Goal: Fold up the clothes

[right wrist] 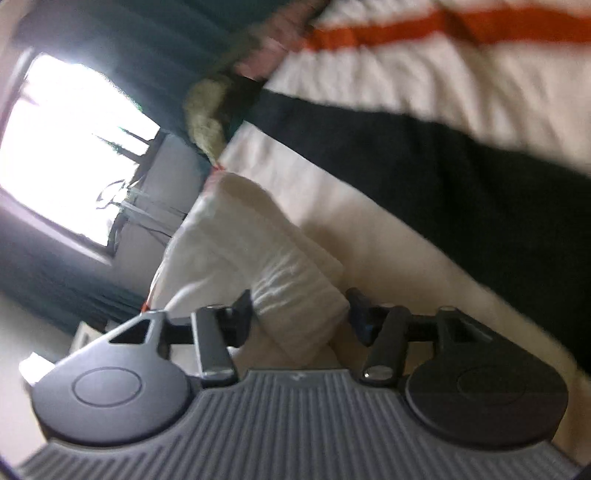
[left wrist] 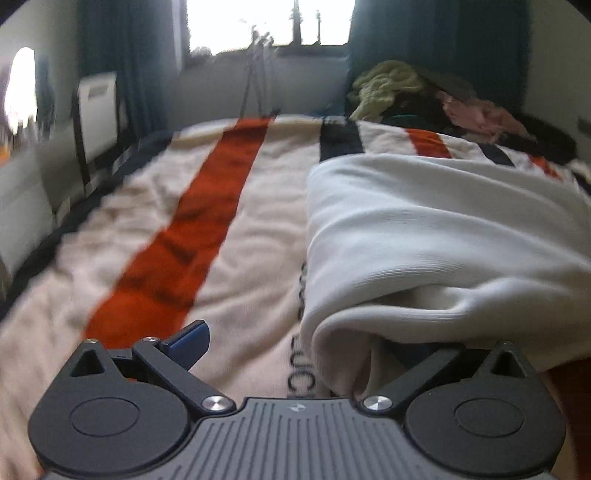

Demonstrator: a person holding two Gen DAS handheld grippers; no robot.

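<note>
A white ribbed garment (left wrist: 424, 229) lies on the right half of the striped blanket (left wrist: 229, 206). Its near edge droops over the right finger of my left gripper (left wrist: 325, 343) and hides it. That gripper is open, its blue-padded left finger (left wrist: 190, 341) bare above the blanket. In the right wrist view, rolled sideways and blurred, my right gripper (right wrist: 301, 314) is shut on a thick ribbed fold of the white garment (right wrist: 295, 295). The rest of the cloth trails away toward the window.
The blanket is cream with orange (left wrist: 177, 240) and dark stripes. A pile of green, pink and dark clothes (left wrist: 424, 99) sits at the far right of the bed. A window (left wrist: 269, 22) with dark curtains is behind, and a white radiator (left wrist: 98, 110) stands at the left.
</note>
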